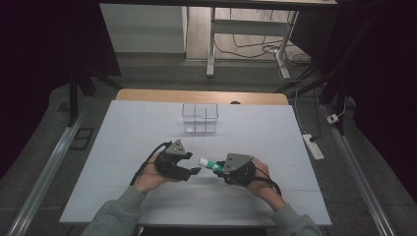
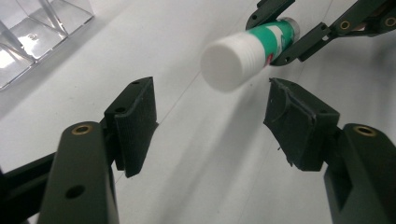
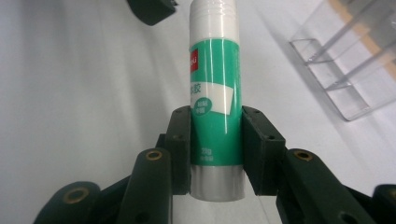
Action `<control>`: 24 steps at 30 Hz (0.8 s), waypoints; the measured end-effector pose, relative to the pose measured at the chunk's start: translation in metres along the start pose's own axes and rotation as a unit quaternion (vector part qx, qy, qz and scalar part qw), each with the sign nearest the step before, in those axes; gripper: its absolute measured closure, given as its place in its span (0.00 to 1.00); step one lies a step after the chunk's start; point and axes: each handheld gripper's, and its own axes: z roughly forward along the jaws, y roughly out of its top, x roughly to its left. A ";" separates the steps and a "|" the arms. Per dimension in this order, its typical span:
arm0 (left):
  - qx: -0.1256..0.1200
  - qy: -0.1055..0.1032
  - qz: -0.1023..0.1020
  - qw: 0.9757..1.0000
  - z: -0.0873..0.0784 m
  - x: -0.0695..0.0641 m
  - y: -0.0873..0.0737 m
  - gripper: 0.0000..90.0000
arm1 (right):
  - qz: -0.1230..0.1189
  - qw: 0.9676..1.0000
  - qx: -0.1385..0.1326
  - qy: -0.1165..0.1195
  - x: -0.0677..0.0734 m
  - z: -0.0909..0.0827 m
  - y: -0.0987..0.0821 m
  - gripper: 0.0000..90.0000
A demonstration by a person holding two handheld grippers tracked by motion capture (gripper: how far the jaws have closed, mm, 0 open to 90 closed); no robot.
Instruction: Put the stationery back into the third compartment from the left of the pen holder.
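- The right gripper (image 1: pixel 219 167) is clamping the green glue stick (image 1: pixel 210 164) by its lower body, holding it level above the white surface (image 1: pixel 123 147), white cap pointing at the left gripper (image 1: pixel 195 171).
- The left gripper is standing wide and empty just beside that cap (image 2: pixel 231 63); no grip on it yet.
- Beyond the glue stick, the clear divided organizer (image 1: pixel 200 118) is waiting, well apart, its compartments apparently unfilled; stowing likely remains.

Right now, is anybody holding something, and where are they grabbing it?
The right gripper holds a green glue stick, pinched near its bottom end, the white cap pointing away. The left gripper is open and holds nothing.
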 end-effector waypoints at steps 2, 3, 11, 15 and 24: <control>-0.007 0.000 -0.007 1.000 -0.001 0.001 -0.001 0.38 | 0.012 1.000 -0.010 -0.001 -0.002 -0.001 -0.001 0.73; -0.011 -0.001 -0.011 1.000 0.000 0.001 -0.001 0.38 | 0.018 1.000 -0.014 -0.002 -0.003 -0.001 -0.002 0.73; -0.046 -0.016 -0.040 0.998 -0.001 0.005 -0.004 0.38 | 0.045 0.998 -0.032 -0.008 -0.006 -0.003 -0.004 0.73; -0.066 -0.023 -0.055 0.996 -0.003 0.006 -0.005 0.39 | 0.054 0.998 -0.041 -0.006 -0.006 -0.003 -0.003 0.73; -0.088 -0.049 -0.073 0.992 0.004 0.006 -0.002 0.39 | 0.063 0.996 -0.063 -0.011 -0.003 0.000 -0.003 0.73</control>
